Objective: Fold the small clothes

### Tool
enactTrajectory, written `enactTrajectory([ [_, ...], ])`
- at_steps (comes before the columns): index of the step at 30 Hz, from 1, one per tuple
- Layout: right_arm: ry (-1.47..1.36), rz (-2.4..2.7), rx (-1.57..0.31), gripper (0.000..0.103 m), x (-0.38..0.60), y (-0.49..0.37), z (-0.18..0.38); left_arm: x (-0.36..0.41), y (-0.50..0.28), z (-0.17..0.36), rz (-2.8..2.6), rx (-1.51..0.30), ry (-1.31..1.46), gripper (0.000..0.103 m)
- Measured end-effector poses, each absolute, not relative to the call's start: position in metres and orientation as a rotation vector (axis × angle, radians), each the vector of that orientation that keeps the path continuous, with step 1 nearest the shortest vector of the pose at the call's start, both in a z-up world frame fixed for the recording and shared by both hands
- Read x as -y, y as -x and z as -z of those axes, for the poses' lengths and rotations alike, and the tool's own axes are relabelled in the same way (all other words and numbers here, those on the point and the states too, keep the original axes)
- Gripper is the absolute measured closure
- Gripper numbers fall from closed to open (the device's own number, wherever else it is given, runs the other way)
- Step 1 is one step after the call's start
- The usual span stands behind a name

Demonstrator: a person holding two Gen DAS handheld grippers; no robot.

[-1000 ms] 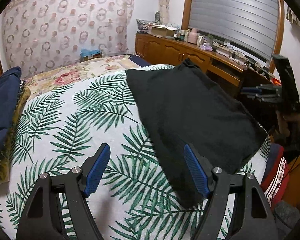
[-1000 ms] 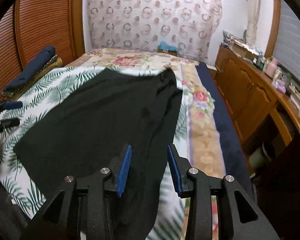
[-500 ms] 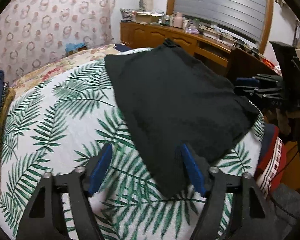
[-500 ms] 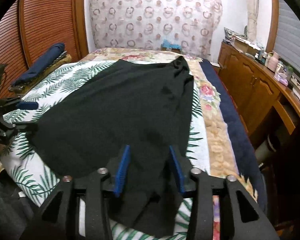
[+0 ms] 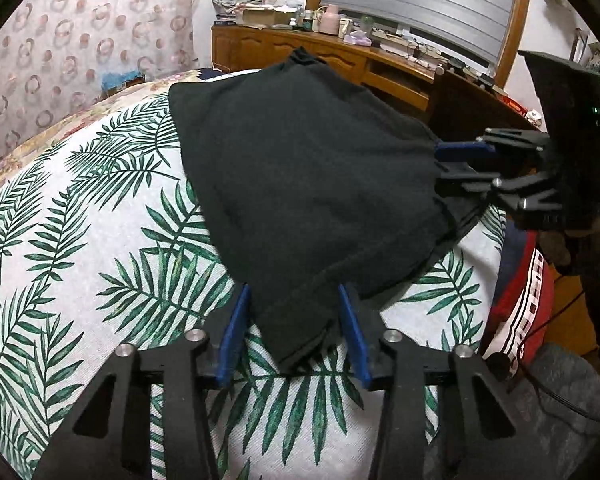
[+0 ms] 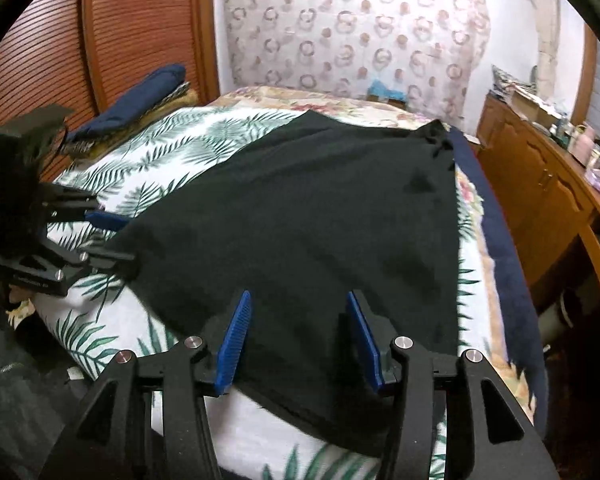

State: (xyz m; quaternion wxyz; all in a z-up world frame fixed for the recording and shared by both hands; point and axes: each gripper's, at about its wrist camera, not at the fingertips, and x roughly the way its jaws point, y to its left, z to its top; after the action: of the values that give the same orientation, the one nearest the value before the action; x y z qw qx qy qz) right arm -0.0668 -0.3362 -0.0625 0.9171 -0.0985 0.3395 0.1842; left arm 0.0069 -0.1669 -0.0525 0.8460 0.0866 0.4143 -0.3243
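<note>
A black garment (image 5: 308,184) lies spread flat on the palm-leaf bedsheet (image 5: 80,240). My left gripper (image 5: 294,300) straddles its near pointed corner. Its jaws are closing, with the cloth between the blue pads (image 5: 236,332) but not pinched. The right wrist view shows that gripper (image 6: 114,238) at the garment's left corner. My right gripper (image 6: 299,300) hovers over the near hem of the garment (image 6: 300,208). Its jaws are opening, and the cloth lies under the gap without being gripped. From the left wrist view, the right gripper (image 5: 448,164) is at the garment's right corner.
Folded dark blue clothes (image 6: 140,92) are stacked by the slatted wooden door on the left. A cluttered wooden dresser (image 5: 320,48) runs along the bed's far side. A red striped cloth (image 5: 520,300) hangs off the bed's near right edge.
The left gripper slid forward onto the garment's near corner and its jaws narrowed around it. The right gripper's jaws widened and it moved over the near hem.
</note>
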Motion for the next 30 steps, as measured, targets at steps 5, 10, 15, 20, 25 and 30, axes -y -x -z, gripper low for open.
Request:
enactTrajectory([
  [5,0.227,-0.398,-0.729,0.052,0.330,0.067,0.072,0.165,-0.008,0.042,0.712,-0.844,-0.151,0.096],
  [10,0.221,-0.421,-0.748,0.046,0.334,0.069,0.071,0.169,-0.011,0.014,0.713,-0.764,-0.134,0.097],
  [15,0.236,-0.434,-0.742,0.036,0.330,0.076,0.070,0.176,-0.019,-0.014,0.713,-0.692,-0.129,0.097],
  [20,0.290,-0.446,-0.755,0.035,0.327,0.076,0.073,0.179,-0.028,-0.019,0.703,-0.677,-0.142,0.097],
  [25,0.314,-0.444,-0.753,0.035,0.332,0.078,0.074,0.176,-0.032,-0.012,0.691,-0.692,-0.139,0.097],
  [30,0.318,-0.418,-0.732,0.036,0.334,0.076,0.074,0.174,-0.031,-0.012,0.688,-0.695,-0.136,0.097],
])
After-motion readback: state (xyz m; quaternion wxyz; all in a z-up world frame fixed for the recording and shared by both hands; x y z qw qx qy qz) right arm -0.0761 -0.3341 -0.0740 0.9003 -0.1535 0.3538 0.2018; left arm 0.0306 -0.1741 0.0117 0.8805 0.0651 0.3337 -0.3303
